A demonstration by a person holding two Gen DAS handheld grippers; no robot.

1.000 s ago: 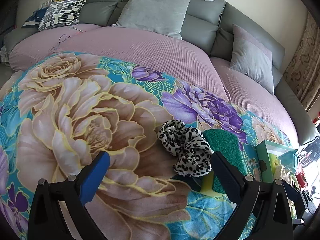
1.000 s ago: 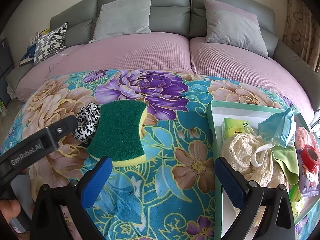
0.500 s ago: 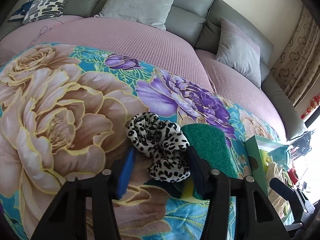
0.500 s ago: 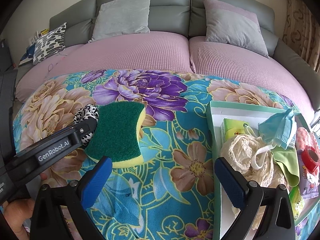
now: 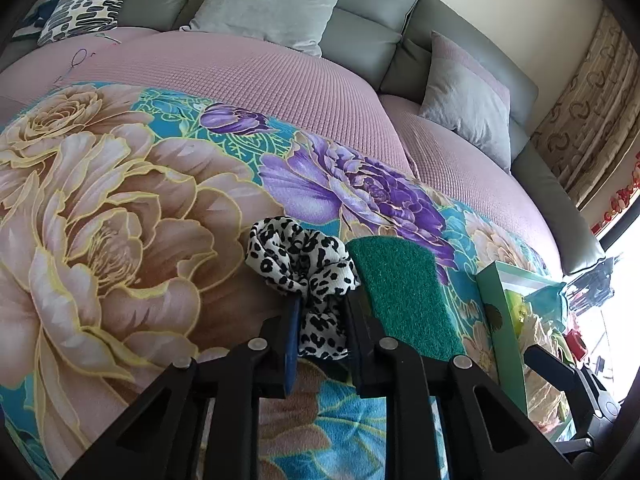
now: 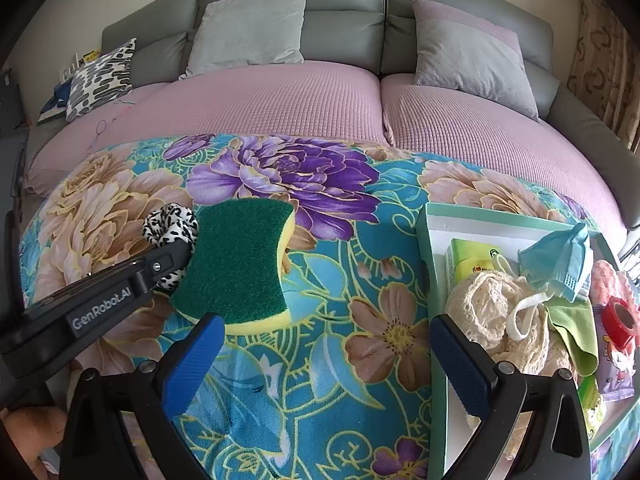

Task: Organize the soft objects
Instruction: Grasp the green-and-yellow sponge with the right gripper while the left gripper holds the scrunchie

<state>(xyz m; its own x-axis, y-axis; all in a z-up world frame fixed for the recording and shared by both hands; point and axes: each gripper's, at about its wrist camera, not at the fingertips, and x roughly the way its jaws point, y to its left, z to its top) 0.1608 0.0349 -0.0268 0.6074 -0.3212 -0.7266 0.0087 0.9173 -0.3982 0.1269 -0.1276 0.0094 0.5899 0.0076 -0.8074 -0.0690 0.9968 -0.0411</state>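
A leopard-print scrunchie (image 5: 296,256) lies on the floral blanket (image 5: 120,240), touching the left edge of a green-and-yellow sponge (image 5: 404,296). My left gripper (image 5: 323,308) is closing, and its pads pinch the scrunchie's near loop. From the right wrist view, the scrunchie (image 6: 168,224) peeks out beyond the left gripper (image 6: 180,254), with the sponge (image 6: 236,264) beside it. My right gripper (image 6: 324,330) hovers open over the blanket, nothing between its fingers. It sits between the sponge and a mint-green tray (image 6: 500,216).
The tray holds a cream net bag (image 6: 496,312), a blue face mask (image 6: 560,260), a green box (image 6: 472,256), a green cloth and a red tape roll (image 6: 620,320). Grey cushions (image 6: 252,28) rest on the pink-covered sofa behind. A hand (image 6: 24,432) shows at lower left.
The left gripper's jaws went from wide apart to pinched on the scrunchie, and it tilted down a little. The right gripper, sponge and tray kept still.
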